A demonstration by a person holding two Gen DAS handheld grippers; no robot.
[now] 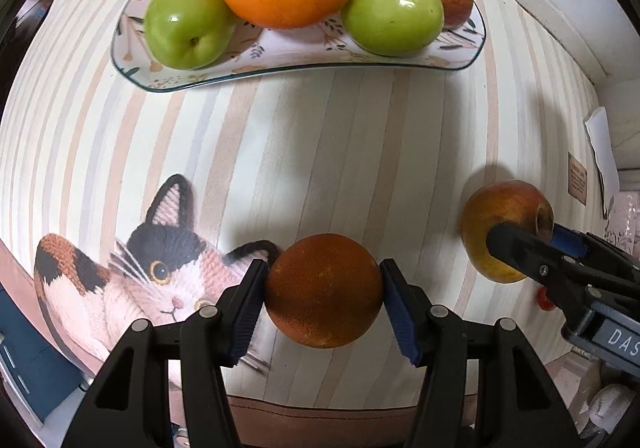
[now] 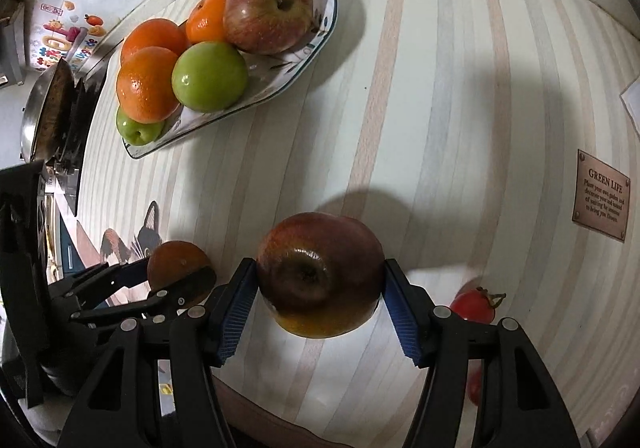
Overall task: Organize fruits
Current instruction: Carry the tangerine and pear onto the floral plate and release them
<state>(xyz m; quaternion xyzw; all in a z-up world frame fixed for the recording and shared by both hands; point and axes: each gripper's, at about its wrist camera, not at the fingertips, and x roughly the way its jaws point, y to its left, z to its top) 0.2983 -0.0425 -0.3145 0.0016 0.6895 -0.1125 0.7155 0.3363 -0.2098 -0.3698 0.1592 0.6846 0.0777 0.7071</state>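
Brown plaque (image 2: pixel 602 195) reads "GREEN LIFE" — smaller lines perhaps illegible; blurred.

the right tool (image 2: pixel 320 290) clamps a red apple (image 2: pixel 320 272) above the striped cloth (image 2: pixel 440 107), plate (image 2: pixel 320 43) well beyond.

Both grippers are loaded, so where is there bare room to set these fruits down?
The plate is crowded, its only bare patch beside the red apple. Free: the striped mat between plate and brown label. The tomato crowds the right gripper.
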